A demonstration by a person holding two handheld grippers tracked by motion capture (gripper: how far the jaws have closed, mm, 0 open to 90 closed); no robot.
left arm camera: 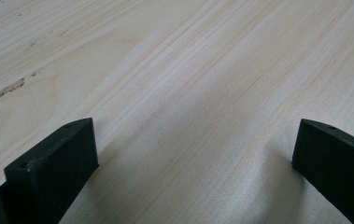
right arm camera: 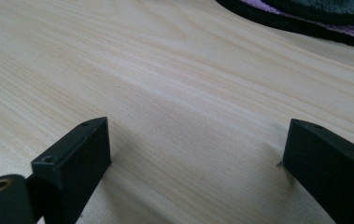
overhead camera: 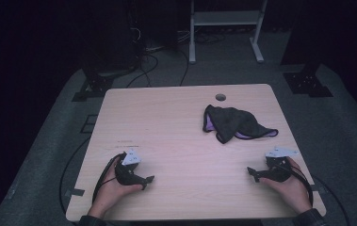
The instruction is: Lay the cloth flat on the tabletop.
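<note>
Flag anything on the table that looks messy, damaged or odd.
The dark cloth lies crumpled at the far right, purple lining showing. The tabletop has a chipped streak in the left gripper view. Both grippers rest open on bare wood.

Dim room with black surroundings; the pale wooden table (overhead camera: 176, 127) catches soft overhead light with a faint purple cast. The high view is slightly grainy. Both gripper views are brighter, with soft shadows beside the jaws and blurred far edges
</note>
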